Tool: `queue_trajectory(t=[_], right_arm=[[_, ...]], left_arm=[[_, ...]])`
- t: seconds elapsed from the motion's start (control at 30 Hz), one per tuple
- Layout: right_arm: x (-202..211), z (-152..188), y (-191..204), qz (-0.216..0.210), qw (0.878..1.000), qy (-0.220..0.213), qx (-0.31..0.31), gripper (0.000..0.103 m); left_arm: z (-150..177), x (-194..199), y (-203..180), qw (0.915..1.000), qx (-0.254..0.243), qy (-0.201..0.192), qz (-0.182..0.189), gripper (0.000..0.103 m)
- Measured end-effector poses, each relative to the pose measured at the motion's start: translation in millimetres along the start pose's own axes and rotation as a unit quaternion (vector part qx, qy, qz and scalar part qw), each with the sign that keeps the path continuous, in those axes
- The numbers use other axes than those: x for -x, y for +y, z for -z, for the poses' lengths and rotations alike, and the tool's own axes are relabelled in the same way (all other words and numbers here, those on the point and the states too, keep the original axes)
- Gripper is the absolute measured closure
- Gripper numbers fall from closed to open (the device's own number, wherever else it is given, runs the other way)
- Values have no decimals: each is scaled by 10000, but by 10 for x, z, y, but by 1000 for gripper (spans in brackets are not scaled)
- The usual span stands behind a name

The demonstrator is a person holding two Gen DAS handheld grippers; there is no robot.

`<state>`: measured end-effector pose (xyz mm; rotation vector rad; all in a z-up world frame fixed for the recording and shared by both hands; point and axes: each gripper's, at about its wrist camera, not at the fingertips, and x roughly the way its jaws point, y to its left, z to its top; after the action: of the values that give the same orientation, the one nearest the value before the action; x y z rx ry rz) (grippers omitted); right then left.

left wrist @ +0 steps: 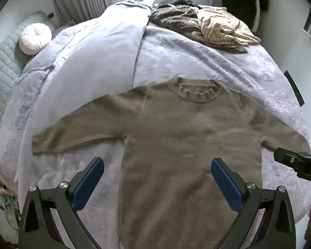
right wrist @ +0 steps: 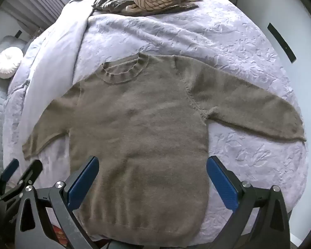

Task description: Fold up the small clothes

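Left wrist view: the bed (left wrist: 197, 47) fills the frame, its lavender cover bare between the spread olive sweater (left wrist: 176, 137) and the heap of clothes (left wrist: 199, 22) at the far edge. The sweater lies flat, both sleeves out, hem nearest. Left tongs (left wrist: 157, 166) and right tongs (right wrist: 152, 164) hang spread wide over its lower body, pinching nothing.

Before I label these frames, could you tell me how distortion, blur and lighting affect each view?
Left wrist view: strong fisheye bulge, dark vignette corners, sweater evenly lit but soft, and the window at the top washed out. Right wrist view: same bulge bending the bed edge; the sweater's knit seam is crisper, with soft daylight and no hard shadows.
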<state>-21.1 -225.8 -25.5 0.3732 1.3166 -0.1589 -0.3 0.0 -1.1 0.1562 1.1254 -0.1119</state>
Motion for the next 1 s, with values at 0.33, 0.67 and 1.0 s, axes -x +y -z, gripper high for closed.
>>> queue_trajectory(t=[0.33,0.67,1.0], right_arm=[[105,-18,56,105,9998,-44,173,0],[163,64,19,267,9995,-181,69,0],[158,101,-13,281,9994,-179,-70,0]], left_arm=[[14,10,74,9993,262,261,88,0],[63,76,124,9991,346,223,53,0],[104,78,125,9993,303,231,14,0]])
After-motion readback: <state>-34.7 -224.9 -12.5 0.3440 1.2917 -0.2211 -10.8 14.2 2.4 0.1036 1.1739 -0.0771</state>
